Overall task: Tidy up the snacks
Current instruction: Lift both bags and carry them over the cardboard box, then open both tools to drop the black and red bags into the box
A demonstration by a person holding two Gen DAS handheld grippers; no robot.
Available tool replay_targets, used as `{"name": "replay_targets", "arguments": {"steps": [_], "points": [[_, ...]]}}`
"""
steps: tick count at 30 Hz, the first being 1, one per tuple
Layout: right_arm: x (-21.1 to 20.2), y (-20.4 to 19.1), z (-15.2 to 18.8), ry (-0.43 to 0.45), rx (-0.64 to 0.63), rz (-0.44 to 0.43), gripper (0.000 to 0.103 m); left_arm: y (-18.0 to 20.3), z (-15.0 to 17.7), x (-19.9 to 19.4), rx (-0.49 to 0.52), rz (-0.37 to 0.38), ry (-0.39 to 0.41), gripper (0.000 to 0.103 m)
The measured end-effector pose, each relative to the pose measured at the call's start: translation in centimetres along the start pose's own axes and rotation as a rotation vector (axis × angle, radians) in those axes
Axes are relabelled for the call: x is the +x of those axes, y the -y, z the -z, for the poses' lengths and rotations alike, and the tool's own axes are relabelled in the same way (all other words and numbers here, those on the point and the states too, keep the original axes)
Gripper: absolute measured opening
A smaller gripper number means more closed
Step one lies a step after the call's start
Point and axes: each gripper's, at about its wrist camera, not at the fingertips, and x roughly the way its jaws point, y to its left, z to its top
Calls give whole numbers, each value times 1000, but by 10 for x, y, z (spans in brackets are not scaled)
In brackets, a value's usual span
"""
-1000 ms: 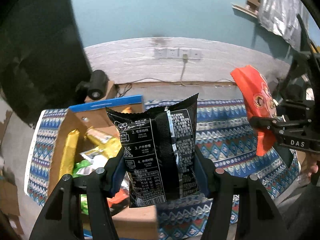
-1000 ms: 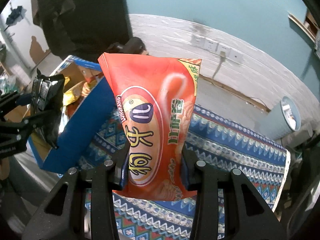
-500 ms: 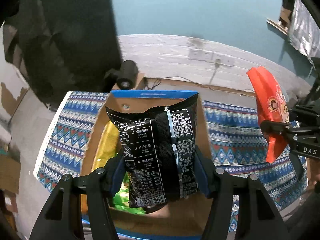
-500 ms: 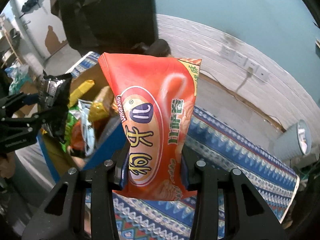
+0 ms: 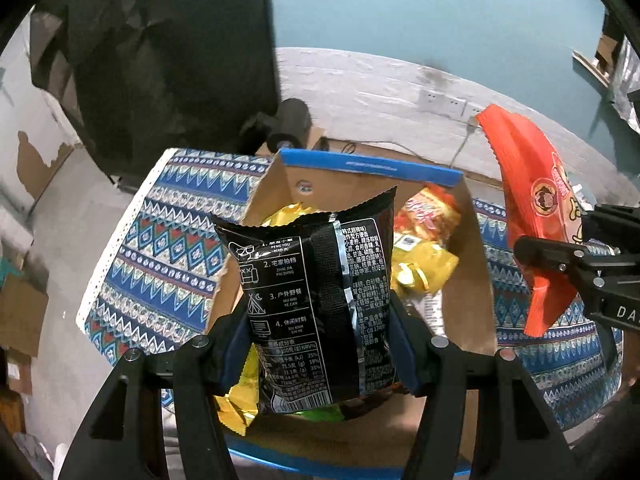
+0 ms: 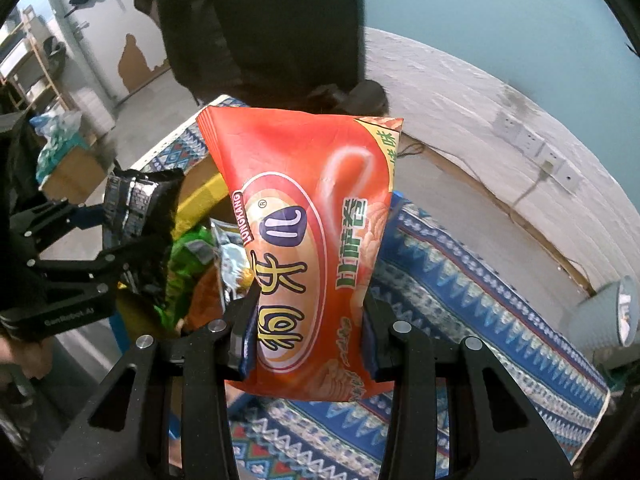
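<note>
Snacks are going into the open cardboard box with blue edging, which sits on the blue patterned cloth covering the tabletop and already holds a loose heap of yellow, red and green packets. The left hand-held gripper is clamped on the lower half of a glossy black foil snack bag with white print, fingers pressing its two side edges so the bag stands upright with its crimped top seam uppermost; held this way it hangs directly over the box opening, which looks like the position for a straight drop or lowering in. The right hand-held gripper grips an orange-red plastic snack bag with a large oval logo in the same manner, pinched near its bottom and standing tall. That bag rides above the cloth just beside the box's right wall rather than over it, probably waiting its turn so the two bags do not collide. Both tools point forward and slightly downward towards the box, side by side, the left one nearer the box centre. In the right wrist view the black bag shows over the packets.
</note>
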Motion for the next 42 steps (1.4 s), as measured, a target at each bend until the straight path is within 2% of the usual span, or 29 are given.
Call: {"name": "replay_targets", "arguments": {"steps": [12, 17, 24, 36, 42], "points": [[28, -18, -23, -27, 11, -56, 39, -8, -3, 2, -30, -14, -21, 63], [32, -23, -31, -19, 13, -65, 40, -11, -6, -5, -39, -27, 1, 76], [38, -27, -32, -29, 16, -89, 51, -19, -5, -14, -59, -31, 13, 78], [2, -33, -23, 47, -4, -70, 69, -17, -3, -33, -49, -22, 59, 81], [-19, -28, -6, 69, 3, -40, 73, -6, 5, -50, -8, -31, 105, 86]]}}
